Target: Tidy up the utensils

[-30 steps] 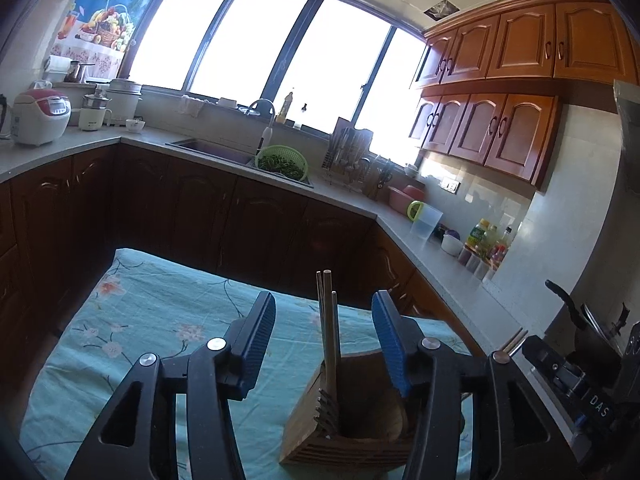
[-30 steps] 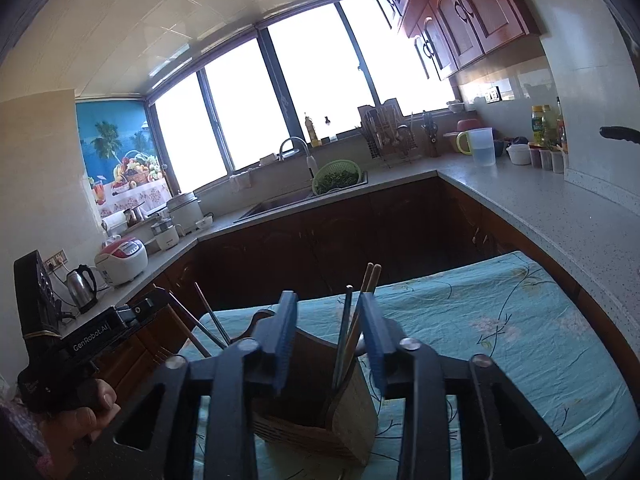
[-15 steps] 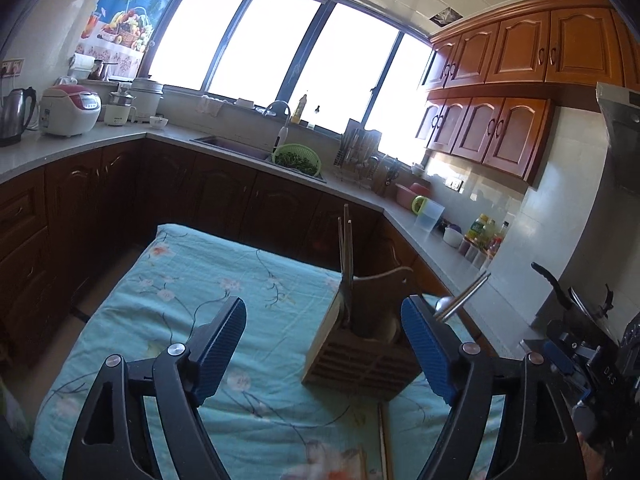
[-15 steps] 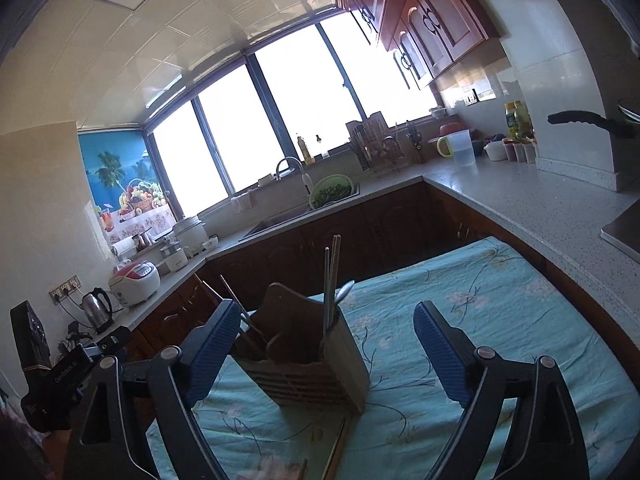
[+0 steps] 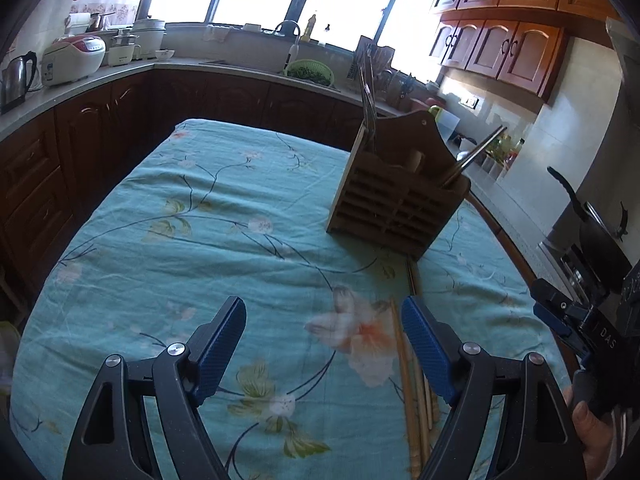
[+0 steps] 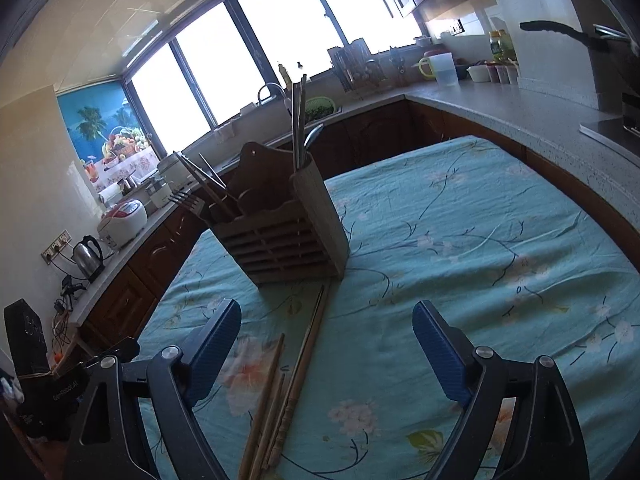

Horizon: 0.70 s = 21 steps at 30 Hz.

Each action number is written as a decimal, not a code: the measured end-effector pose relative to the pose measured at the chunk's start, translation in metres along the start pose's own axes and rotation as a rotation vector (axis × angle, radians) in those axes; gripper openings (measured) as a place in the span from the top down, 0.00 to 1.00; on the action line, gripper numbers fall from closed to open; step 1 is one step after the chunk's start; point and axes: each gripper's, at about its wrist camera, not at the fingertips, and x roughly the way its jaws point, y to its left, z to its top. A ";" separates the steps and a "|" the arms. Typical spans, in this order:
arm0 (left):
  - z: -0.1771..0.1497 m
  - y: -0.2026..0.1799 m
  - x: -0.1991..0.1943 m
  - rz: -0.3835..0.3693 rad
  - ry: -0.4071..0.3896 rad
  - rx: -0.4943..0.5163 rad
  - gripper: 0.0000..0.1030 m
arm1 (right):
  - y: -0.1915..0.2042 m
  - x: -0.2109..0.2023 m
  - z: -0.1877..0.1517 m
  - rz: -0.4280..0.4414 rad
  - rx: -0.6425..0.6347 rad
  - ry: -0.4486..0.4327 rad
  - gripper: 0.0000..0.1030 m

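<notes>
Just chopsticks [image 6: 280,396] beneath right claw [image 6: 326,346]

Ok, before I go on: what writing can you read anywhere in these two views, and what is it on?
"DAS" – white letters on the black body of the right gripper, seen from the left wrist view.
A white printed word on the black body of the left gripper, in the right wrist view: too blurred to read.
Labels on the bottles on the counter: too small to read.
Rice cooker panel: nothing legible.
</notes>
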 end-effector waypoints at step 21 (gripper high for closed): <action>-0.009 0.014 0.030 0.053 0.120 -0.049 0.23 | 0.033 0.113 -0.024 -0.056 -0.161 0.308 0.81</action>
